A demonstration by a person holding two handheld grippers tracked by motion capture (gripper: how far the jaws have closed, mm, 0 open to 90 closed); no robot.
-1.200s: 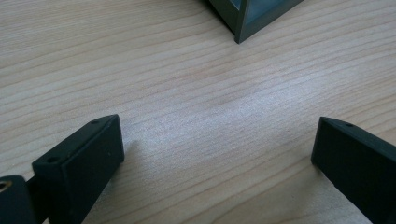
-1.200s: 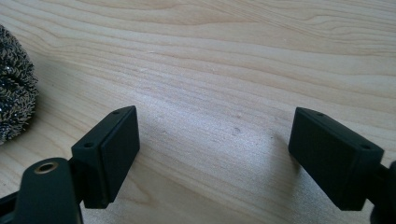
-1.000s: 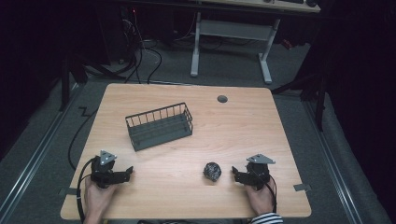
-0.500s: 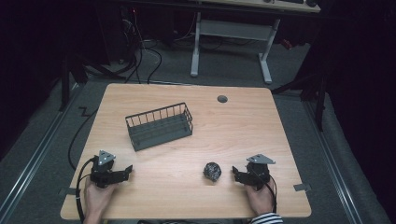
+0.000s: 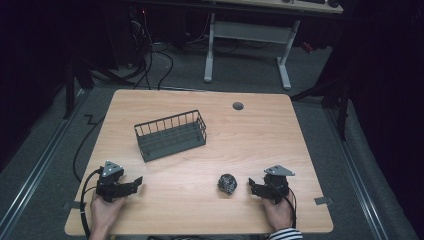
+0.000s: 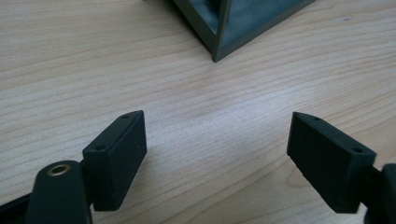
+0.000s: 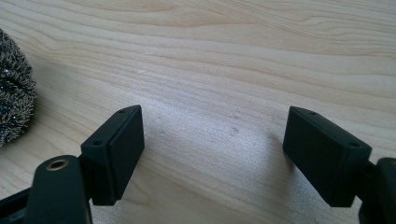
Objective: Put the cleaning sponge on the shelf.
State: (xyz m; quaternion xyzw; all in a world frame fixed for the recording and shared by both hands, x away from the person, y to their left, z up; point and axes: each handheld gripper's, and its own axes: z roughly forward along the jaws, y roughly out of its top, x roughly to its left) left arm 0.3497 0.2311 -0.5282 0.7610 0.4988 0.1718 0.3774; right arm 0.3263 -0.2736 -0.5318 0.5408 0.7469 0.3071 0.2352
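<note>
A dark wire basket (image 5: 170, 135) stands on the wooden table (image 5: 250, 140), left of centre; its near corner (image 6: 219, 44) rises ahead of the left gripper. A steel wool ball (image 5: 227, 183) lies near the front edge, just left of my right gripper (image 5: 255, 188), and its edge (image 7: 14, 100) appears at the left of the right gripper view. My left gripper (image 5: 132, 184) rests at the front left, held by a hand. Both grippers (image 6: 215, 140) (image 7: 212, 137) are open, with only bare wood between the jaws.
A round cable grommet (image 5: 238, 106) sits near the table's far edge. Behind the table stands a white desk frame (image 5: 247, 47) among cables on the floor. Tape tabs (image 5: 323, 201) mark the front corners.
</note>
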